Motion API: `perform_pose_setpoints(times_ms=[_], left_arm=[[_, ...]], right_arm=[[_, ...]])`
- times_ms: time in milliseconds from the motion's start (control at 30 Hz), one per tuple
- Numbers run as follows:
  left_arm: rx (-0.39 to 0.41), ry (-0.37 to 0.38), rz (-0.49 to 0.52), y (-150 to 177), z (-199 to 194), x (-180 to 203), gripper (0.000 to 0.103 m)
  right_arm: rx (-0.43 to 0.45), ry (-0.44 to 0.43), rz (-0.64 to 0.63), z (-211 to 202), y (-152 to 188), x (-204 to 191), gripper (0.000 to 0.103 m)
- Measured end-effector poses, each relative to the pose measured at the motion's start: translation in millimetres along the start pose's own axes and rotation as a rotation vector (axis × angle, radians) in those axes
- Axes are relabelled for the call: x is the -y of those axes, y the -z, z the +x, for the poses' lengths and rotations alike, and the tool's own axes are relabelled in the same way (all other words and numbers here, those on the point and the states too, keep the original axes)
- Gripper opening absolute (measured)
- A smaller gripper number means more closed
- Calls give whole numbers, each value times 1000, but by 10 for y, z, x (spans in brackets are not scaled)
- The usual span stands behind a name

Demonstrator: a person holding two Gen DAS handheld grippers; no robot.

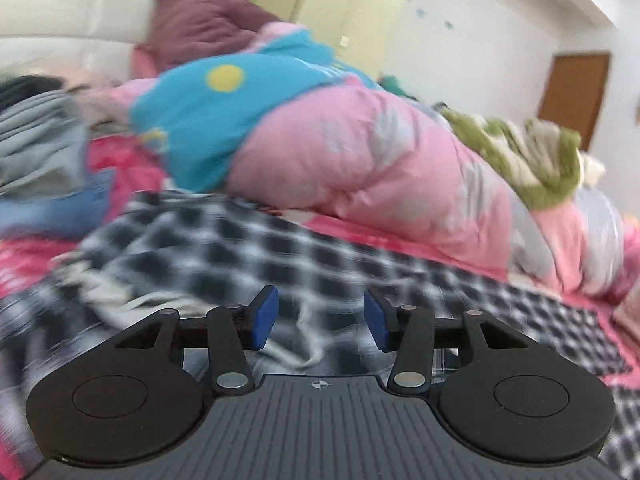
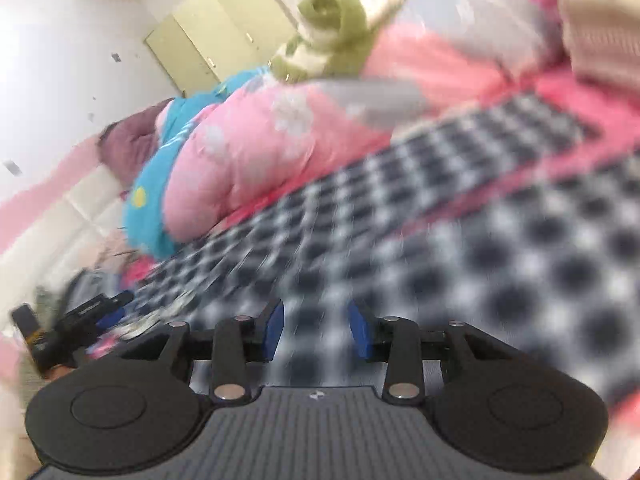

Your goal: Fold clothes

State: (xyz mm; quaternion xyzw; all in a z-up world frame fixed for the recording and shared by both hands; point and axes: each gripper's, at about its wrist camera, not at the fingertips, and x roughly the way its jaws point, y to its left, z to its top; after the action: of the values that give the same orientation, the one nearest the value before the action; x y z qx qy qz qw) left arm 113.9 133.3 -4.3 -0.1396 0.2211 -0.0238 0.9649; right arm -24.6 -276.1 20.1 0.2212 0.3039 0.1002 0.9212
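Observation:
A black-and-white checked garment [image 1: 248,252] lies spread on a pink bedspread, blurred by motion. My left gripper [image 1: 320,318] hovers low over its crumpled near part, open, nothing between the blue pads [image 1: 264,316]. In the right wrist view the same checked garment [image 2: 460,240] fills the foreground. My right gripper [image 2: 316,330] is open just above it, its blue pads [image 2: 276,330] apart and empty. The left gripper [image 2: 92,314] shows small at the far left of the right wrist view, over the garment's other end.
A bulky pink and blue quilt [image 1: 320,132] is heaped along the far side of the bed. A green and white fleece item [image 1: 528,160] lies on it. Folded grey and blue clothes [image 1: 40,152] are stacked at the left. A headboard, wardrobe [image 2: 216,36] and door [image 1: 576,92] stand behind.

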Motion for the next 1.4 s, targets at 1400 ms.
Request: perform_pose_setpoints(times_ms=[1400], left_arm=[[-147,126,207,461,600,360,47]], right_arm=[[197,714,524,1021,-1491,2619,21]])
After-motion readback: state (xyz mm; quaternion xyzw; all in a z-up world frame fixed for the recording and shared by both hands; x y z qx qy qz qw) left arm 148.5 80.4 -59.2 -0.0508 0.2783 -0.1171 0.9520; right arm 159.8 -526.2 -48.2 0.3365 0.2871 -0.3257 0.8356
